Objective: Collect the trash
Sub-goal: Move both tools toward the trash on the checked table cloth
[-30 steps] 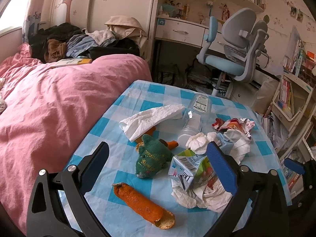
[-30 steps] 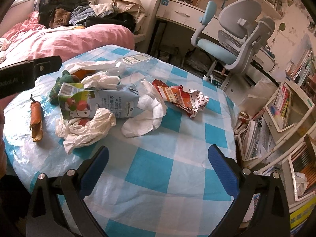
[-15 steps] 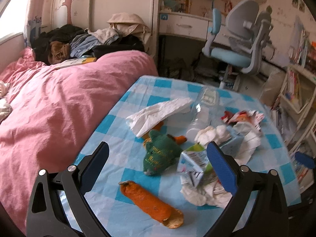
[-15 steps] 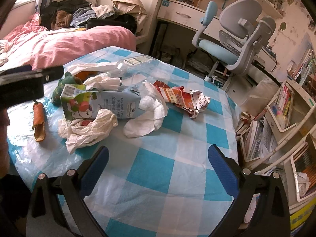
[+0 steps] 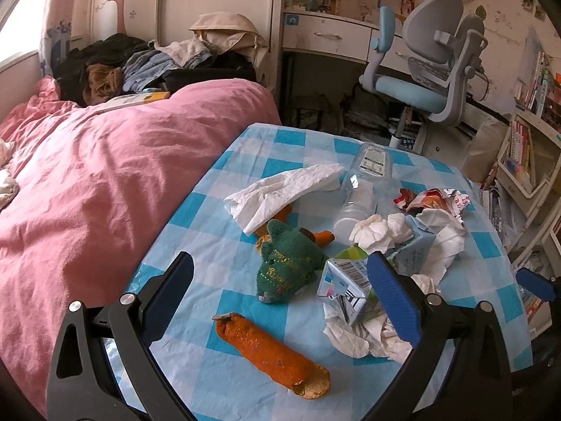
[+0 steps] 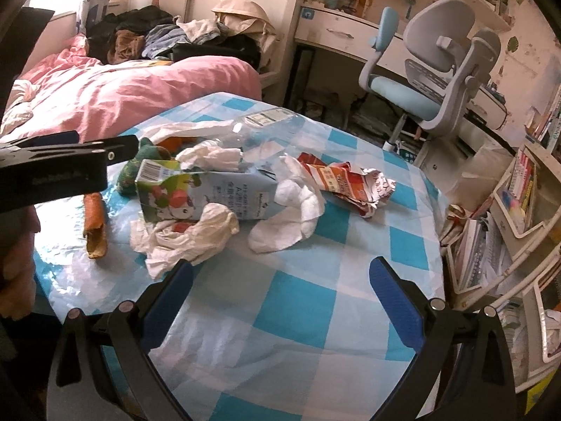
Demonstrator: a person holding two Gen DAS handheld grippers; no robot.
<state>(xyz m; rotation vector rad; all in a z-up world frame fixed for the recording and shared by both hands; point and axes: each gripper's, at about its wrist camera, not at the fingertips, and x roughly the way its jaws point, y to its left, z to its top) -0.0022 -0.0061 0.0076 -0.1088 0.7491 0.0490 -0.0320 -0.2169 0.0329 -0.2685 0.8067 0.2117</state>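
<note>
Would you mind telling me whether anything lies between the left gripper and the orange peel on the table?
Nothing visible does. The orange peel lies alone on bare tablecloth, directly ahead between the open fingers of the left gripper. The green plush toy and crushed milk carton sit beyond it.

Checked table point(image 5: 291, 147): carton point(image 5: 345, 282), tissues point(image 5: 280, 191), bottle point(image 5: 364, 182), peel point(image 5: 270, 349).

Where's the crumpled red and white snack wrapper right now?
In the right wrist view, the crumpled red and white snack wrapper lies on the blue checked tablecloth, right of the blue milk carton.
</note>
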